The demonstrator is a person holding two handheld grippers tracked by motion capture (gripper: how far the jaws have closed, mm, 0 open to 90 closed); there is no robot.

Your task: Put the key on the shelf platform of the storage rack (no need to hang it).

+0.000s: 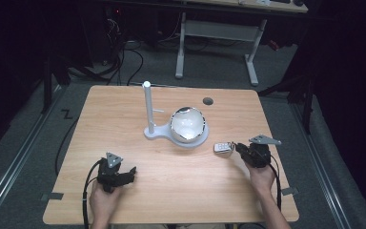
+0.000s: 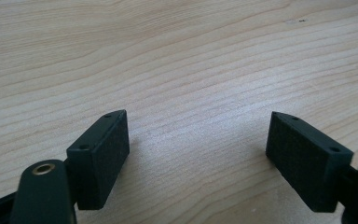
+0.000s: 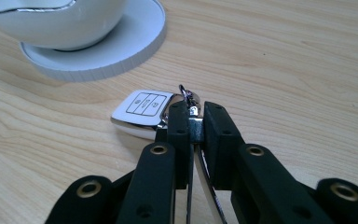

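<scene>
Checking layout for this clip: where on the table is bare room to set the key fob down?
Bare wood lies between the left gripper and right gripper, along the table left of the white stand, and right of the bowl. Crowded: key fob beside the stand's base.

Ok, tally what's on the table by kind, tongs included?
Tongs: 2, left open, right shut on the key fob
Key fob: 1
White stand with post: 1
Bowl on the stand: 1
Total: 5
</scene>
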